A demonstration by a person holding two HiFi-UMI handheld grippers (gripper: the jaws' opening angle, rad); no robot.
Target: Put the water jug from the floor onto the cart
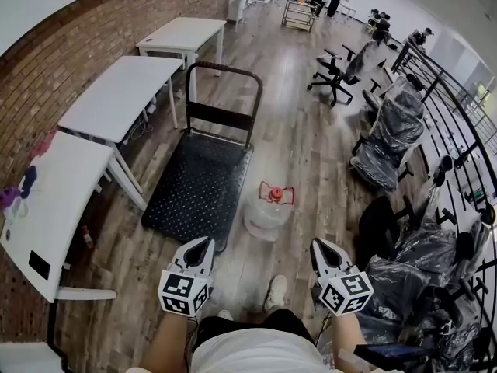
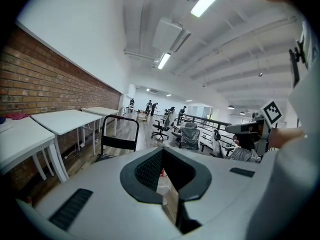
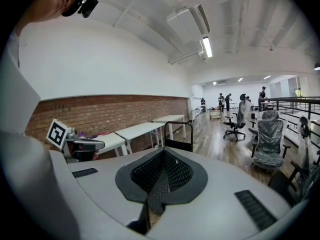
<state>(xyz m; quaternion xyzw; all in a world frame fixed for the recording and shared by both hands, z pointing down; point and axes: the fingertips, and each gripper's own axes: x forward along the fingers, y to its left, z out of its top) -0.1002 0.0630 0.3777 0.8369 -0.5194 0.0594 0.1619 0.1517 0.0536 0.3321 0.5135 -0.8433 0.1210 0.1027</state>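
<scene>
Wood-plank floor [image 1: 311,154] carried a black flat platform cart [image 1: 198,189] with an upright tubular handle at its far end. The clear plastic water jug [image 1: 268,216] with a red cap stood on the floor just beside the cart's near right corner. Short of the jug, the left hand-held gripper [image 1: 208,242] had its jaws a narrow slit apart around nothing, and the right hand-held gripper [image 1: 317,243] had its jaws pressed together, empty.

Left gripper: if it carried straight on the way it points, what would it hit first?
Probably the water jug on the floor; it shows between the left gripper's jaws, though depth is unclear.
</scene>
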